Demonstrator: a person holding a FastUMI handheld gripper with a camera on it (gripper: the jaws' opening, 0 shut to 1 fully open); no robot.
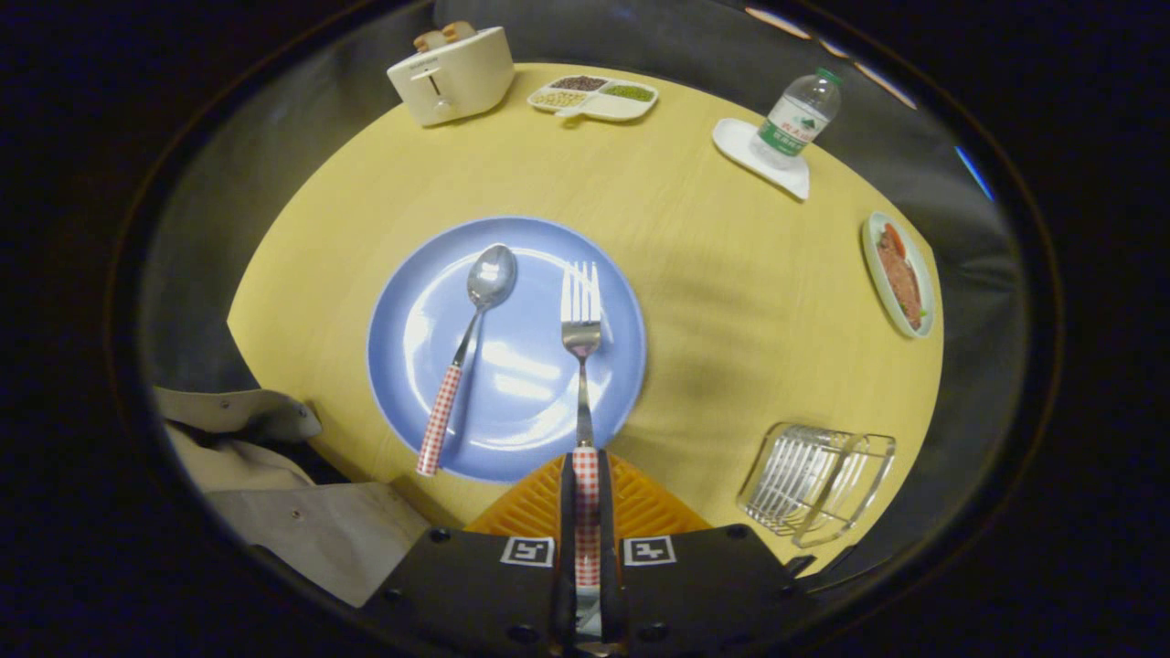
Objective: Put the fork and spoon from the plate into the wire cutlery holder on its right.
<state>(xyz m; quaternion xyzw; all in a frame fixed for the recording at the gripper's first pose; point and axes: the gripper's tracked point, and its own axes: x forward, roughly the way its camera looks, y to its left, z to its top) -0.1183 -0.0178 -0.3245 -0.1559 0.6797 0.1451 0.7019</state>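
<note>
The gripper (585, 512) pinches the checked handle of the steel fork (581, 315), whose tines lie on the glossy round blue plate (411, 366) at frame centre, beside the spoon (475, 320) with a matching handle. The wire cutlery holder (813, 480) stands lower right on the wooden table (713, 274). A toaster (452, 73), divided dish (594, 96) and water bottle (795, 119) line the top.

A staged dining booth: yellow table (731, 302) with toaster (452, 75), food dishes (594, 96), dark cloth backdrop.

Gripper view looks steeply down (from close above) onto the table (713, 274).
</note>
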